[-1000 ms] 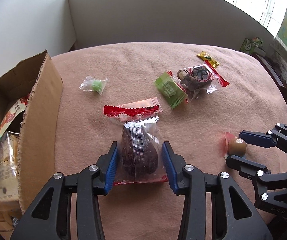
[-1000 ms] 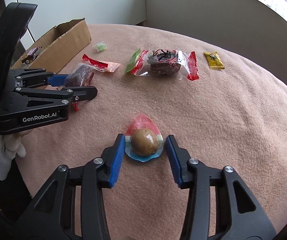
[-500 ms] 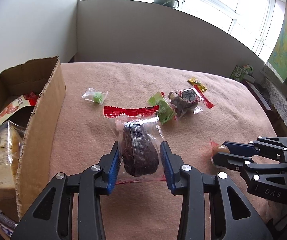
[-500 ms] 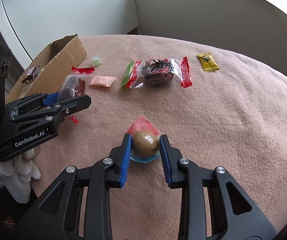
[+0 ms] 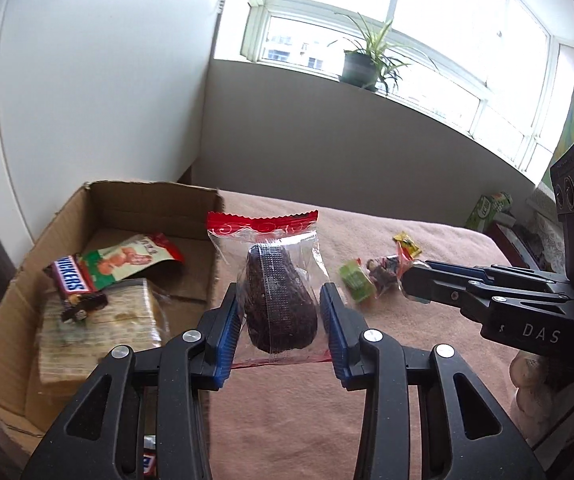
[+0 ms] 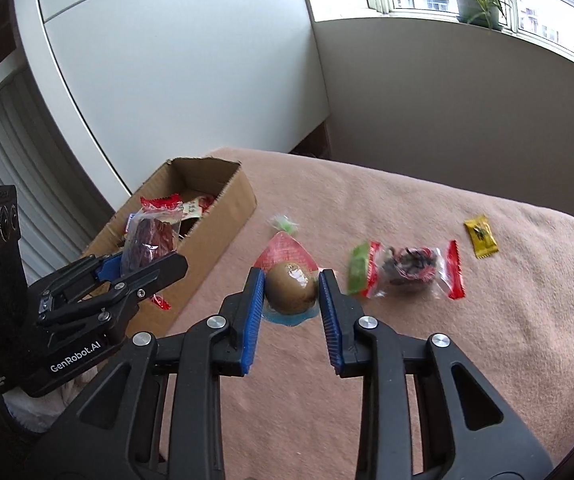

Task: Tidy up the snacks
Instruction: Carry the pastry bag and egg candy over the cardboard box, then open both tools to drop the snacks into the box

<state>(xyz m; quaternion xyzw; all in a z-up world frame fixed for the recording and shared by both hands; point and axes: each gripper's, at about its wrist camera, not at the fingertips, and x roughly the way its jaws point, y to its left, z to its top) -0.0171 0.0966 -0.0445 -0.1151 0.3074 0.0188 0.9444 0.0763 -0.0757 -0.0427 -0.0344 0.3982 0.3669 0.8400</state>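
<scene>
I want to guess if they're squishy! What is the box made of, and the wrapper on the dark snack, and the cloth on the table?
The box looks like plain brown corrugated cardboard: its cut edges show ridges. The dark snack's wrapper seems thin clear plastic with a red crimped top; it shines and crinkles. The pink cloth looks like soft, matte fleece, slightly fuzzy.

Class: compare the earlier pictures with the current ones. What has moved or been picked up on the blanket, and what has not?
Both grippers closed on snacks and lifted them off the blanket: the left gripper holds the dark cake packet, the right gripper the brown egg packet. The green candy, yellow packet and cardboard box stayed put.
</scene>
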